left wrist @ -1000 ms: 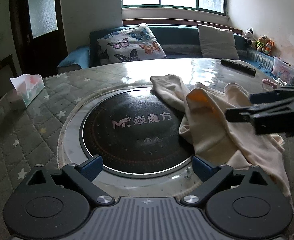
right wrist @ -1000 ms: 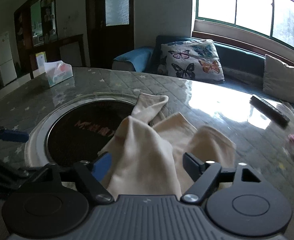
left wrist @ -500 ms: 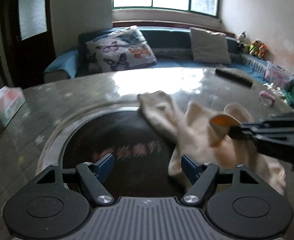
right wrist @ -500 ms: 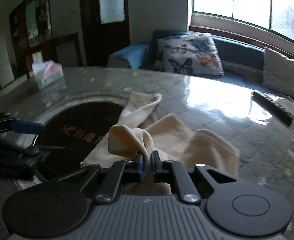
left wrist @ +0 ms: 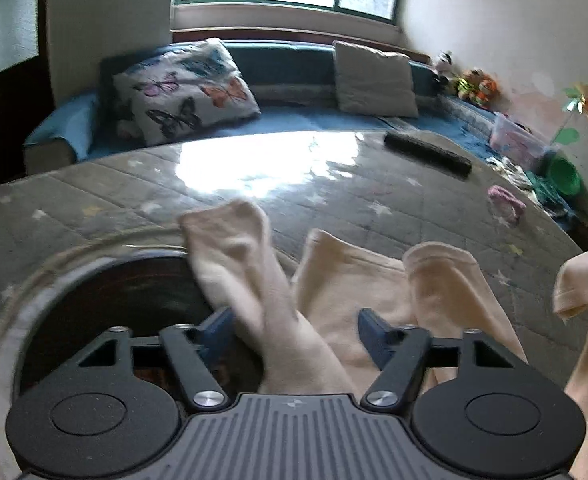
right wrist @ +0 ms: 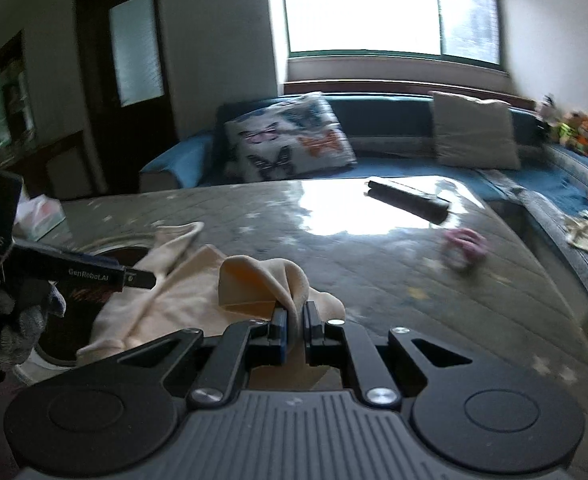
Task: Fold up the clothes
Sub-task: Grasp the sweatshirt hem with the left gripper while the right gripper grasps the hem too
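Garment: one cream garment (left wrist: 346, 280) lies rumpled on the quilted table (left wrist: 334, 184), partly over the round dark heater plate (left wrist: 126, 292) set into the tabletop; two narrow limbs, sleeves or legs, I cannot tell which, point toward the sofa.
Right gripper: the right gripper (right wrist: 294, 320) has its fingers pressed together on a bunched edge of the cloth, lifted clear of the table; in the left wrist view that raised bunch shows at the far right.
Left gripper: the left gripper (left wrist: 292, 330) has its fingers spread wide, one narrow limb of the garment running between them; nothing is pinched.
Progress: my judgement is that folding is under way but far from finished: the cloth is creased and uneven, with no flat rectangle or tidy stack anywhere in sight.
Left to do: likely a second hold by the spread gripper, spreading the cloth flat, then the folds themselves.
Count, garments: one cream piece; a small pink cloth item (right wrist: 464, 246) lies well apart near the table edge, too blurred to name.
Count, grippers: two.
Count, cushions: two on the sofa, one butterfly cushion (left wrist: 182, 92) and one plain beige cushion (left wrist: 374, 80).
Count, other: one dark bar-shaped object (right wrist: 408, 198) on the table, one tissue box (right wrist: 40, 216) at the left.
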The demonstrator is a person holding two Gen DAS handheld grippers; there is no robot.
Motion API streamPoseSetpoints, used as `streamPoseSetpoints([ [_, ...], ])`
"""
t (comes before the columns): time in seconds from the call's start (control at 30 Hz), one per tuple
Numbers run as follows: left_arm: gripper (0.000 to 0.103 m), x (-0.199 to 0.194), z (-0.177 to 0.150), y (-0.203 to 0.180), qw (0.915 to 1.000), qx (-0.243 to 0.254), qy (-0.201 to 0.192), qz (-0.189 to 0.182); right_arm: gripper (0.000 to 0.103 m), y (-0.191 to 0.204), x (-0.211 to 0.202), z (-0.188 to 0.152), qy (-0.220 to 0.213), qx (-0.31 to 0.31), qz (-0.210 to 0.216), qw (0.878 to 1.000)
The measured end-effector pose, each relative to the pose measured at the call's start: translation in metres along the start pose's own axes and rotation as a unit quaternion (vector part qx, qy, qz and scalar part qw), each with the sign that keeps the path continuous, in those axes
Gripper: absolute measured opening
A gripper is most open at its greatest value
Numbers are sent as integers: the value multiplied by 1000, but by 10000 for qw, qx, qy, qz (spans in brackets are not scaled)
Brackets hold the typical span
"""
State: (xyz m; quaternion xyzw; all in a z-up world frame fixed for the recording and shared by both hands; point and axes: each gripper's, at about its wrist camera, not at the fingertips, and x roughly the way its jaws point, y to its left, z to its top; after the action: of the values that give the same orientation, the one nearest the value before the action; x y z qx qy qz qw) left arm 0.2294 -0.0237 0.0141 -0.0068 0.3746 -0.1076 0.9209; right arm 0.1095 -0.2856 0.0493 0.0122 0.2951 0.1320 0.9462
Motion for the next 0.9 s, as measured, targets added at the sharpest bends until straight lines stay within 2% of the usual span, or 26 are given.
streamPoseSetpoints([
  [0.03, 31, 2, -1, 0, 10000, 18, 46, -54, 7, -6, -5, -3, -6, 69, -61, 10000],
  [0.07, 15, 3, -3, 0, 9999, 17, 90, -112, 7, -11, -9, -6, -7, 130, -126, 9998],
  [0.1, 9, 1, -5, 1, 9999, 8, 86, -137, 7, -16, -13, -9, -1, 189, -189, 9996],
  [0.13, 7, -3, -7, 2, 9999, -1, 36, -127, 7, -20, -16, -13, 11, 245, -251, 9994],
  [0.3, 5, -35, -15, 16, 9992, -278, -289, 20, 7, -43, -31, -31, 73, 522, -556, 9971],
  [0.53, 5, -103, -45, 42, 9942, -655, -558, 646, 7, -74, -52, -57, 154, 891, -964, 9912],
  [0.73, 5, -167, -85, 59, 9895, -1103, -442, 823, 7, -76, -65, -66, 164, 1010, -920, 9905],
  [0.9, 6, -197, -107, 60, 9892, -1075, -200, 973, 8, -77, -71, -74, 278, 1094, -863, 9899],
])
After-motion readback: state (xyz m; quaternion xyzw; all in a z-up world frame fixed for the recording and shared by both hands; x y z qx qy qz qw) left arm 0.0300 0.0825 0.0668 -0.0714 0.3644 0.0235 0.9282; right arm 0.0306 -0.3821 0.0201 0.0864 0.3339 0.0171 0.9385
